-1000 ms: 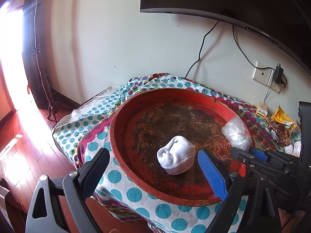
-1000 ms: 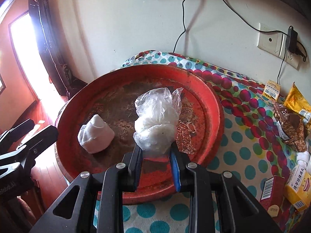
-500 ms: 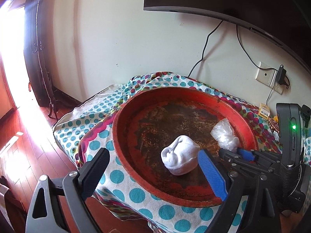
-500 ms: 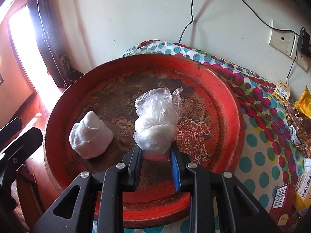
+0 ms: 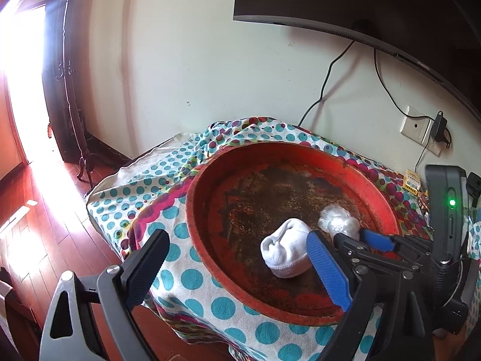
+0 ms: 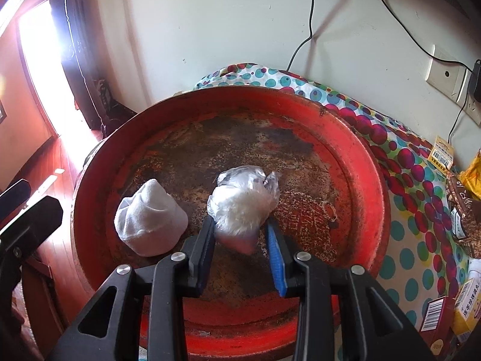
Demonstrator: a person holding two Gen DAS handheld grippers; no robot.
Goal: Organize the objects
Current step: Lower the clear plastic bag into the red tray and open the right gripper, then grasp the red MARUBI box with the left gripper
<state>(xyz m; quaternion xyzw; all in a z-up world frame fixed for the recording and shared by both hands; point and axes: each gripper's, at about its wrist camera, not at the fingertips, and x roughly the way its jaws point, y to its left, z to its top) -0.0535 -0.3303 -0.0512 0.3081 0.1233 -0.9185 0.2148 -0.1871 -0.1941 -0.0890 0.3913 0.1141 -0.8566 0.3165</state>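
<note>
A big round red tray (image 6: 375,186) with a worn, rusty floor lies on the polka-dot cloth (image 5: 180,273). A rolled white sock (image 6: 150,219) rests inside it at the left. To its right a crumpled clear plastic bag (image 6: 243,198) slumps onto the tray floor between the fingers of my right gripper (image 6: 240,227), whose jaws are opening and no longer squeeze it. In the left wrist view the sock (image 5: 284,254), bag (image 5: 338,221) and right gripper (image 5: 351,234) sit over the tray's (image 5: 195,210) near right part. My left gripper (image 5: 236,237) hangs wide open before the tray's near edge, holding nothing.
Snack packets (image 6: 463,210) and small boxes (image 6: 436,322) crowd the cloth right of the tray. A wall socket (image 6: 445,75) with a plugged charger and cables sits behind, under a screen (image 5: 360,0). A dark coat stand (image 5: 69,75) and wooden floor lie left.
The right gripper's jaws have spread apart and the plastic bag has sagged down from between them onto the tray. That gripper also came further over the tray. The left gripper stayed put.
</note>
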